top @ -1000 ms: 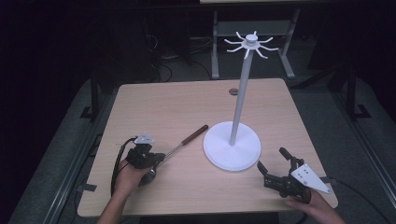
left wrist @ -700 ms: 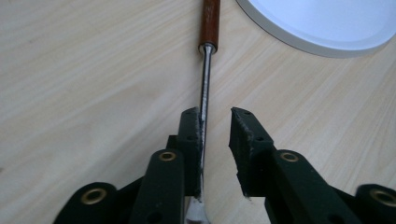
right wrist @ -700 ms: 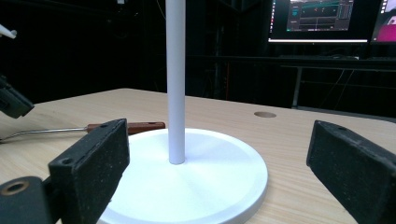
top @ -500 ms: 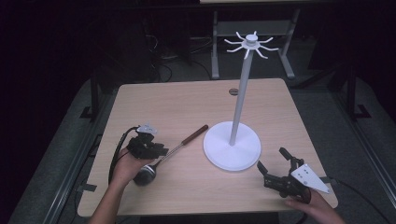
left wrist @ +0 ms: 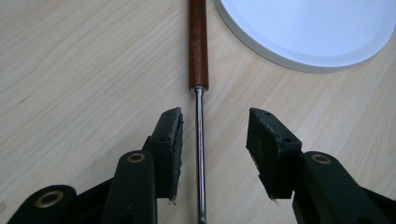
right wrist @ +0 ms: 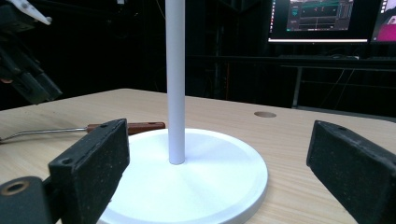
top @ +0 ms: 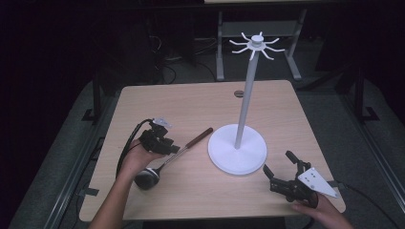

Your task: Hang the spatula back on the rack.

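The table point(top: 191, 102) carries one ladle point(top: 168, 161) and one white stand point(top: 237, 151), and two grippers work at its near side. The ladle lies at the near left, its dark bowl close to the front edge and its brown handle pointing to the stand's base without touching it. The stand's base sits right of centre, and its pole rises to a crown of hooks. The far half of the table is bare wood, and the far left corner is free too; near the right gripper point(top: 282, 171) there is little room before the front right corner.

Compared with a second ago, the left gripper point(top: 165, 145) has risen off the ladle and its jaws have just been opening. In the left gripper view the metal shaft point(left wrist: 200, 154) runs between the pads point(left wrist: 173, 140) but they do not press it, so the ladle is released. The right gripper is in the same place, jaws spread wide, holding nothing, facing the stand.
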Available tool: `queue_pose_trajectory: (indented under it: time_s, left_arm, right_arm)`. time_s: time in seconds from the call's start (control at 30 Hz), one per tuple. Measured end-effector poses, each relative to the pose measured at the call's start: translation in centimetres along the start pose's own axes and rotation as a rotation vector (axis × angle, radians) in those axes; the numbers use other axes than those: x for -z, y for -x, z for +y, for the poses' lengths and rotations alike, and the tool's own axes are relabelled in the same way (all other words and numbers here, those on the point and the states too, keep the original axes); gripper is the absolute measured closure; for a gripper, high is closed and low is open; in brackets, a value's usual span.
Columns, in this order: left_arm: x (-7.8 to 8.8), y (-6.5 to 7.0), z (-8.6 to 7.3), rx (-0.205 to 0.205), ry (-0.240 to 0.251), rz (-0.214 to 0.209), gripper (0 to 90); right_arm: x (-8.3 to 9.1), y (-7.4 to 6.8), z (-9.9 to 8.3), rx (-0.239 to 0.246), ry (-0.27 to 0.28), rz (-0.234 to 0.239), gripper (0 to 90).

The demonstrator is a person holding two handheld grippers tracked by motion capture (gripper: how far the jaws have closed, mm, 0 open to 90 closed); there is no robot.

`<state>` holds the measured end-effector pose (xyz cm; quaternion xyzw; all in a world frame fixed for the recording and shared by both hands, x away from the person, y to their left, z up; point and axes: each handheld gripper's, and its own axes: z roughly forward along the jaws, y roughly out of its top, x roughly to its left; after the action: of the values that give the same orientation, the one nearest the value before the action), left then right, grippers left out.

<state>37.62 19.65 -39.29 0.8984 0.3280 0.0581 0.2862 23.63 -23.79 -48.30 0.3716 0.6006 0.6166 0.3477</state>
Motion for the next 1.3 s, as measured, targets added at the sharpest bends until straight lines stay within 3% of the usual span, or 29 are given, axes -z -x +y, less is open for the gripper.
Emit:
queue_pose_trajectory:
  time_s: [0.33,0.47,0.57,0.6,0.73,1.17,1.3]
  left_arm:
    - [-1.8,-0.5,2.2,-0.014,-0.054,-0.023,53.8]
    - [-2.9,-0.5,3.0,-0.01,-0.069,-0.017,53.3]
    - [-3.6,-0.7,3.5,-0.031,-0.095,-0.02,53.6]
    - [-4.0,-0.6,3.7,-0.015,-0.095,-0.018,53.8]
    - [-5.7,-0.7,4.4,-0.033,-0.145,-0.003,54.8]
    - [-8.4,-0.6,5.3,-0.074,-0.238,0.024,59.5]
    - [-8.8,-0.6,5.2,-0.066,-0.252,0.028,61.6]
  right_arm:
    - [0.0,0.0,0.0,0.0,0.0,0.0,5.5]
    - [0.0,0.0,0.0,0.0,0.0,0.0,5.5]
    - [0.0,0.0,0.0,0.0,0.0,0.0,5.5]
    - [0.0,0.0,0.0,-0.001,0.0,0.0,5.5]
    - [0.0,0.0,0.0,-0.002,0.0,0.002,5.5]
    - [0.0,0.0,0.0,-0.002,0.002,0.004,5.5]
    - [0.0,0.0,0.0,-0.001,0.002,0.004,5.5]
